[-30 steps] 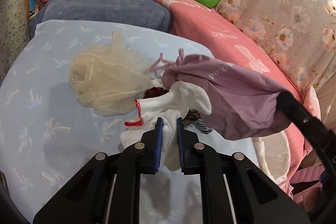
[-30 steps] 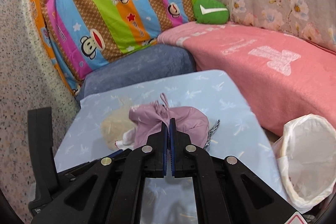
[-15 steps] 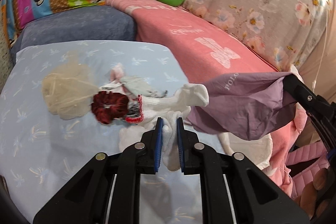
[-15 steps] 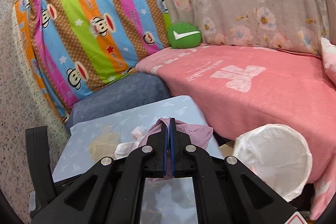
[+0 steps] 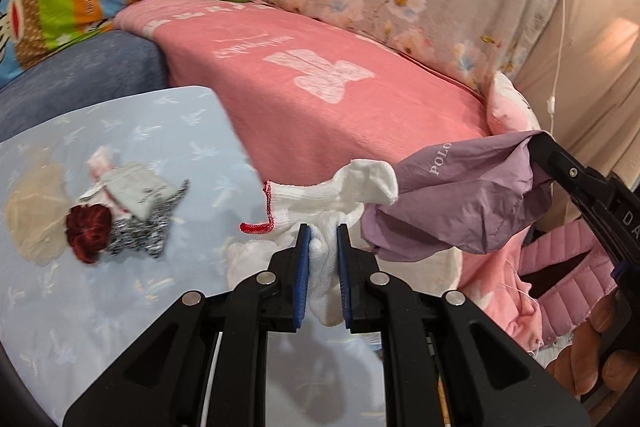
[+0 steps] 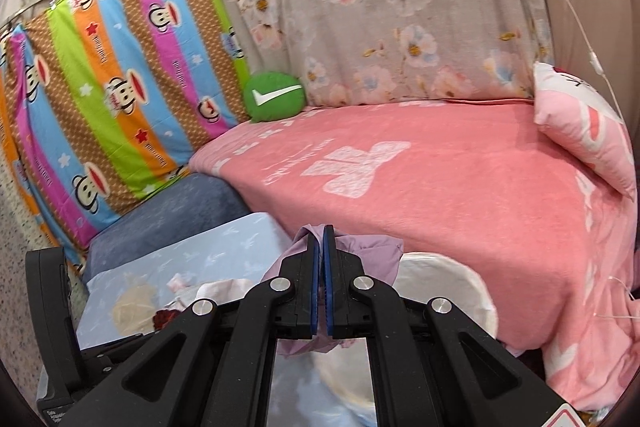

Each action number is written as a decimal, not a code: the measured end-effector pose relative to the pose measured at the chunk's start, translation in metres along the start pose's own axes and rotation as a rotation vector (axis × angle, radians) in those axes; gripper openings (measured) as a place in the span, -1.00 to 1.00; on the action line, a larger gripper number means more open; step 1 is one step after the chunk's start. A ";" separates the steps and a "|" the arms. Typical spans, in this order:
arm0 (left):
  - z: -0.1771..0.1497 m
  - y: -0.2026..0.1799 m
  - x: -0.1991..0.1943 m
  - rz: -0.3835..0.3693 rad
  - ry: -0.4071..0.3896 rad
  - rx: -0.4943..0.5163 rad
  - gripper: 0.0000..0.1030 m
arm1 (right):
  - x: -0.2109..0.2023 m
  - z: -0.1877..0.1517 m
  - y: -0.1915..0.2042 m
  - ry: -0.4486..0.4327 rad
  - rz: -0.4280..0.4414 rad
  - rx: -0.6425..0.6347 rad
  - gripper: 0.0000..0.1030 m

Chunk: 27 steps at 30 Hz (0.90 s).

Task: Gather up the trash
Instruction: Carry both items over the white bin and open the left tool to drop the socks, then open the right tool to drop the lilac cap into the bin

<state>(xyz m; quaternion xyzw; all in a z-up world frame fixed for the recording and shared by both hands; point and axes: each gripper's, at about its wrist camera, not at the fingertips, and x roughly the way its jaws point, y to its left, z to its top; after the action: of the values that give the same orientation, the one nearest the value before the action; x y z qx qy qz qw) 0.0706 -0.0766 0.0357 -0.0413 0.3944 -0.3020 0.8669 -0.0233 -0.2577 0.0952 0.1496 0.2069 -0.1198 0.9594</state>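
Left gripper angled down, clamping one white sock. Right gripper clenched on one purple cloth, above bin.

Colours I see from both wrist cameras

I see a white sock with red trim, a lilac pouch, a pale blue table cloth with white sprigs, a pink blanket, and a green cushion.

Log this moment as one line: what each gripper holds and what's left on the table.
left gripper: shut on white glove | right gripper: shut on purple bag | left on table: red scrunchie
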 end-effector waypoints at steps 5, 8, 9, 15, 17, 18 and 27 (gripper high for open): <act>0.004 -0.030 0.024 -0.042 0.040 0.041 -0.74 | 0.002 0.005 -0.026 -0.009 -0.060 -0.006 -0.96; 0.007 -0.041 0.034 -0.055 0.052 0.050 -0.72 | 0.005 0.006 -0.040 -0.004 -0.073 0.006 -0.96; 0.007 -0.045 0.038 -0.058 0.055 0.054 -0.71 | 0.007 0.006 -0.045 0.000 -0.078 0.008 -0.96; 0.007 -0.057 0.051 -0.033 0.066 0.072 0.02 | 0.016 0.002 -0.057 0.019 -0.086 0.016 -0.96; 0.006 -0.057 0.048 -0.013 0.030 0.072 0.31 | 0.020 0.000 -0.059 0.029 -0.085 0.018 -0.96; 0.005 -0.058 0.048 -0.009 0.020 0.077 0.38 | 0.022 -0.001 -0.060 0.033 -0.086 0.019 -0.96; 0.006 -0.042 0.041 0.021 -0.001 0.049 0.41 | 0.029 -0.007 -0.051 0.047 -0.068 0.018 -0.86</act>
<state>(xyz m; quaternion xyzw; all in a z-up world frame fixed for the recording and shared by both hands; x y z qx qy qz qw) 0.0753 -0.1342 0.0260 -0.0162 0.3872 -0.3024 0.8709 -0.0147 -0.3073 0.0649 0.1540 0.2331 -0.1510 0.9482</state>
